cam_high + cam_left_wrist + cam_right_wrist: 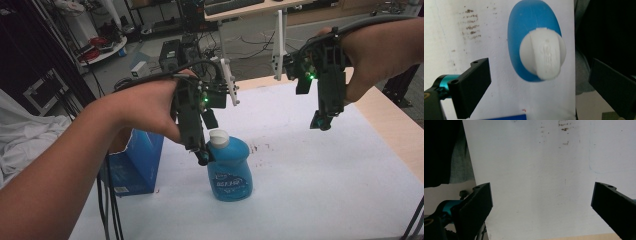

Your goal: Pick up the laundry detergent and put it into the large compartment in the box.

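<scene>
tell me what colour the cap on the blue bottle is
White; the cap tops the blue bottle, clearest in the left gripper view.

The bench (385, 120) is light wood with a big white sheet (310, 165) spread over most of it. Small brown specks (260, 148) dot the sheet near its middle. Past the far edge, the floor (250, 47) is grey with black cables (250, 50) lying on it. A round white table (107, 52) stands at the back left. White cloth (25, 137) is piled beside the bench's left edge.
</scene>
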`<action>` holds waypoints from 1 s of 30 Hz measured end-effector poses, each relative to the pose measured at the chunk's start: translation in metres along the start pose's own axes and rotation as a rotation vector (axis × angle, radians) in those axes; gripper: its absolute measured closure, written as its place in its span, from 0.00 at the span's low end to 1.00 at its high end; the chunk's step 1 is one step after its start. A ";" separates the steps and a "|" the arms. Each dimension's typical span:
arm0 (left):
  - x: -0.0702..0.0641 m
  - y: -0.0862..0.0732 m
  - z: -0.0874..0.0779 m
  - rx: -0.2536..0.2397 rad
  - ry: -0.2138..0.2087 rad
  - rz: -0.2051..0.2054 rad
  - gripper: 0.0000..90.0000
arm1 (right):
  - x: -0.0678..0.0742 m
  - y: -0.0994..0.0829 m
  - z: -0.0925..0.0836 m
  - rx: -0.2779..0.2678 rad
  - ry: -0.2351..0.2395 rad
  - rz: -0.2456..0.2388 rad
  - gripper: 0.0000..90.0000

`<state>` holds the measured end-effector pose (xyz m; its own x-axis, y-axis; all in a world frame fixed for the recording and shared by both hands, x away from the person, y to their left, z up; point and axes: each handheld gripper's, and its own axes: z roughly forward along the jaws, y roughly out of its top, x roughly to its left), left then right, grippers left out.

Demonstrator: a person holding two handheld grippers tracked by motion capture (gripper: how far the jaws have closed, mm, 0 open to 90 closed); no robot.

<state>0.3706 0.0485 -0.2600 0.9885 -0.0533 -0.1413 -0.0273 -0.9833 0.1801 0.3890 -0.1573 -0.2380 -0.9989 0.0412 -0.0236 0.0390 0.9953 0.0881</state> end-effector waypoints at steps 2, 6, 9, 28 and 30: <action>0.001 0.001 0.005 -0.004 -0.007 -0.002 0.05 | 0.000 -0.001 0.000 0.001 0.003 0.004 0.03; 0.002 0.004 0.011 0.000 -0.004 0.001 0.05 | 0.000 -0.001 0.002 0.001 0.002 0.003 0.03; 0.001 0.008 0.016 0.004 -0.006 0.007 0.05 | 0.000 -0.002 0.003 0.001 0.004 0.003 0.03; -0.001 0.021 0.040 0.073 0.038 0.010 0.05 | -0.002 -0.001 0.008 0.008 0.013 0.005 0.03; -0.001 0.021 0.042 0.087 0.043 0.008 0.05 | -0.002 -0.001 0.008 0.009 0.015 0.006 0.03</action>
<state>0.3630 0.0205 -0.2967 0.9936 -0.0555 -0.0980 -0.0461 -0.9944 0.0953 0.3909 -0.1573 -0.2462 -0.9989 0.0456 -0.0085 0.0448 0.9958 0.0797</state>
